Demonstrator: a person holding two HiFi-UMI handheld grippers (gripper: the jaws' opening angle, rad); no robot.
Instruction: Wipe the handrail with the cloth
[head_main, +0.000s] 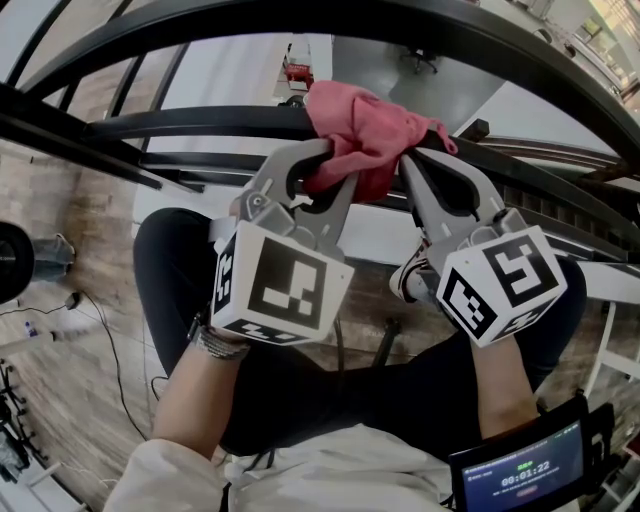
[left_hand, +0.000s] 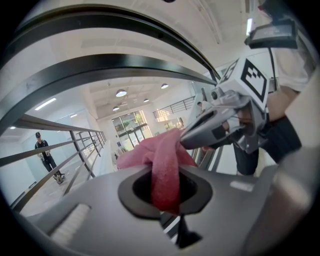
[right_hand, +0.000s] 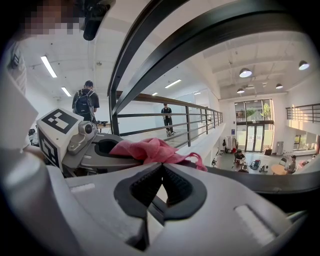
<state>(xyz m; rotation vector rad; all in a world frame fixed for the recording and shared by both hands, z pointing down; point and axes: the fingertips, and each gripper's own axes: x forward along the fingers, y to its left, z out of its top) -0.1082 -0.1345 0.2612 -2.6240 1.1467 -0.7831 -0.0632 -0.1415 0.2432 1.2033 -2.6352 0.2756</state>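
Note:
A pink cloth (head_main: 365, 130) is bunched over the black handrail (head_main: 200, 122), which curves across the head view. My left gripper (head_main: 325, 172) is shut on the cloth's near left side. In the left gripper view a fold of the cloth (left_hand: 162, 165) hangs through the jaws' oval gap at my left gripper (left_hand: 162, 174). My right gripper (head_main: 408, 160) comes in from the right, its jaws closed with the tips at the cloth's right edge. In the right gripper view the cloth (right_hand: 150, 149) lies just past the tips of my right gripper (right_hand: 161, 167), with the left gripper (right_hand: 127, 161) beside it.
A second, thicker black rail (head_main: 500, 45) arcs above the grippers. Railing bars (head_main: 60, 135) run off to the left over a lower floor. A small screen device (head_main: 520, 470) sits at my right side. People stand along the far balcony railing (right_hand: 167, 117).

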